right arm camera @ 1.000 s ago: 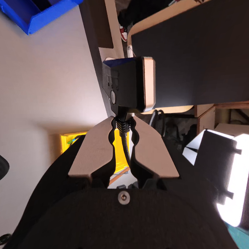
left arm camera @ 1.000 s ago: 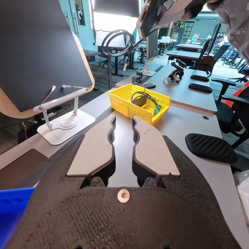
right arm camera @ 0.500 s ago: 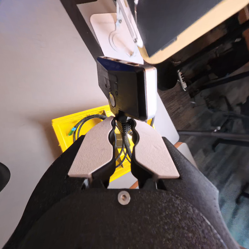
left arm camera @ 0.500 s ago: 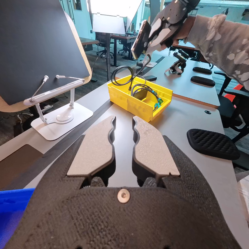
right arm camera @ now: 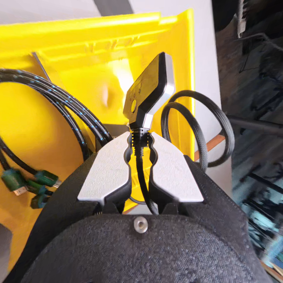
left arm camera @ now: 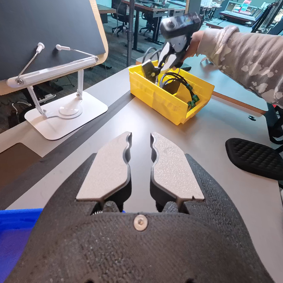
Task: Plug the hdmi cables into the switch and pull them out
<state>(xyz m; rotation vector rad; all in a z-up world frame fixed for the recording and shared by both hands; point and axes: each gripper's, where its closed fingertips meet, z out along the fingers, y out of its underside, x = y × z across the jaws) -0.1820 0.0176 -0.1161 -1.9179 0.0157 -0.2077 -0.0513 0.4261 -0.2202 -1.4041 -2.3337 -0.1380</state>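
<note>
My right gripper [right arm camera: 140, 135] is shut on the ribbed collar of the black HDMI switch's own cable [right arm camera: 197, 127]. The switch [right arm camera: 149, 90] hangs tilted just over the yellow bin [right arm camera: 98, 38]. In the left wrist view the right gripper [left arm camera: 163, 67] holds the switch [left arm camera: 148, 70] at the bin's far left corner [left arm camera: 156, 95]. Black braided HDMI cables [right arm camera: 73, 105] with green plugs [right arm camera: 15, 182] lie coiled in the bin. My left gripper [left arm camera: 140, 136] is open and empty, hovering over the grey table well short of the bin.
A white stand [left arm camera: 64, 110] holding a dark board [left arm camera: 46, 30] is at the left. A blue bin [left arm camera: 13, 238] sits at the near left edge. A black padded armrest [left arm camera: 254, 156] is at the right. A person's sleeve [left arm camera: 245, 61] reaches in from the right.
My right gripper has come down from high above with the switch and its cable, into the yellow bin. My left gripper has stayed open and tilted slightly.
</note>
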